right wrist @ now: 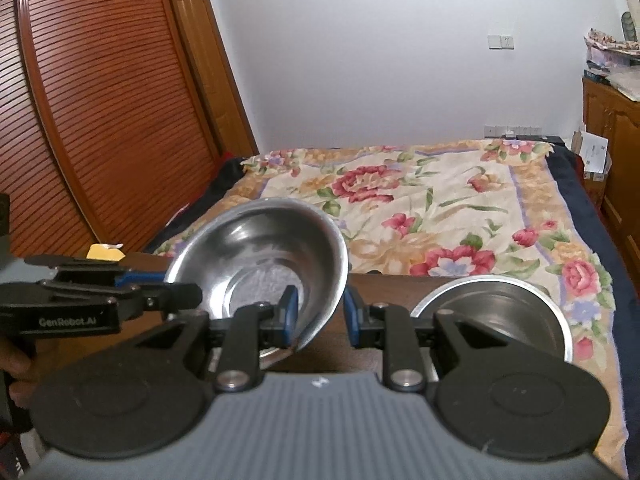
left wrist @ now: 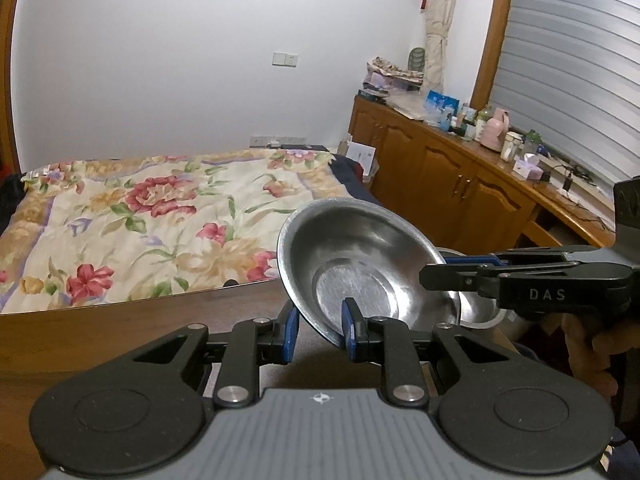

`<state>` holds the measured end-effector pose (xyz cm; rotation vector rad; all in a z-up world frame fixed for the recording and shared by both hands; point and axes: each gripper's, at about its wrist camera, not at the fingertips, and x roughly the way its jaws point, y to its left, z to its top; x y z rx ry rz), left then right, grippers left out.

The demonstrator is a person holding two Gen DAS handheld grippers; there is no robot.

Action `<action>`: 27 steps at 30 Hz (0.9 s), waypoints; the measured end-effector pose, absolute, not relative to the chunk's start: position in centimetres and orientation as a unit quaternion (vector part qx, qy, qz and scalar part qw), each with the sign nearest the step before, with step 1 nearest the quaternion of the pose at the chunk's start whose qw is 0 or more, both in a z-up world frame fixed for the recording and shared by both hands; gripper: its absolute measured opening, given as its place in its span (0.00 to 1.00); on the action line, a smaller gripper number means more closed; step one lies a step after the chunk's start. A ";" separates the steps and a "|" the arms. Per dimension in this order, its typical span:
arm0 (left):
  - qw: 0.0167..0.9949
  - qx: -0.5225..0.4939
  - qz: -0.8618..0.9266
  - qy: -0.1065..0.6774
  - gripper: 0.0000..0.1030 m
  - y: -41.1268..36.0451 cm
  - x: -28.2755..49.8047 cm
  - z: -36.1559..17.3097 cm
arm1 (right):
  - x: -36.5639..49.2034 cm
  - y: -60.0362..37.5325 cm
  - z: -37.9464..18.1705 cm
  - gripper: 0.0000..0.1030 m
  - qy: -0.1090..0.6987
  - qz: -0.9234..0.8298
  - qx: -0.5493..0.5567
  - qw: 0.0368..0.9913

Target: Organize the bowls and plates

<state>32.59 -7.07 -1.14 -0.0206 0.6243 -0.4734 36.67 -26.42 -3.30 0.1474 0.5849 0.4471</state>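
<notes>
The steel bowl [left wrist: 360,268] hung tilted above the dark wooden table [left wrist: 100,332], its hollow turned toward both of my cameras and its rim pinched from two sides. My left hand-held gripper [left wrist: 320,332] had its blue pads either side of the bowl's lower rim, one inside and one outside; the outer pad seemed a little off the wall, so I took it as clamped on the bowl without being fully sure. My right hand-held gripper [right wrist: 318,316] straddled the opposite rim in the same way, one finger [right wrist: 289,308] inside the bowl, the other outside. Just right of it, a second steel bowl [right wrist: 496,312] sat upright on the table. Beyond the table's far edge lay a bed with a floral quilt [right wrist: 420,200], and a wooden cabinet [left wrist: 440,168] stood along the window wall.
</notes>
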 end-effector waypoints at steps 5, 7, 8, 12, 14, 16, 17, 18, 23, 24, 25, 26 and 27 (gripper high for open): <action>0.926 -0.006 -0.233 0.297 0.25 -7.0 31.2 -0.4 | 35.7 -26.6 -2.8 0.26 0.280 0.220 0.072 0.932; 0.926 -0.005 -0.235 0.294 0.24 -6.9 30.5 -0.3 | 35.2 -26.7 -2.7 0.26 0.279 0.221 0.073 0.932; 0.926 -0.005 -0.236 0.294 0.24 -6.9 30.2 -0.2 | 35.0 -26.7 -2.6 0.26 0.279 0.221 0.073 0.932; 0.926 -0.005 -0.240 0.291 0.24 -6.7 29.0 -0.1 | 33.9 -26.6 -2.5 0.26 0.279 0.219 0.068 0.932; 0.925 -0.005 -0.242 0.291 0.25 -6.6 28.6 0.0 | 33.4 -26.6 -2.4 0.26 0.280 0.218 0.066 0.932; 0.925 -0.004 -0.244 0.290 0.24 -6.6 28.1 0.2 | 33.0 -26.6 -2.4 0.26 0.281 0.216 0.063 0.933; 0.926 -0.003 -0.245 0.288 0.24 -6.6 27.8 0.3 | 32.7 -26.6 -2.2 0.26 0.280 0.216 0.062 0.933; 0.926 -0.002 -0.246 0.287 0.24 -6.6 27.5 0.4 | 32.5 -26.6 -2.1 0.26 0.280 0.215 0.061 0.934; 0.927 -0.005 -0.248 0.283 0.24 -6.2 25.9 0.6 | 30.9 -26.6 -1.7 0.26 0.277 0.216 0.063 0.934; 0.926 -0.007 -0.248 0.285 0.24 -6.1 25.6 0.4 | 30.6 -26.6 -1.7 0.26 0.278 0.216 0.062 0.934; 0.925 -0.010 -0.249 0.287 0.24 -5.9 25.4 0.2 | 30.3 -26.5 -1.8 0.26 0.279 0.216 0.060 0.934; 0.924 -0.014 -0.250 0.289 0.24 -5.7 25.2 0.0 | 30.1 -26.4 -1.9 0.26 0.280 0.216 0.059 0.933; 0.923 -0.017 -0.251 0.291 0.24 -5.6 24.9 -0.2 | 29.8 -26.3 -2.0 0.26 0.282 0.217 0.059 0.933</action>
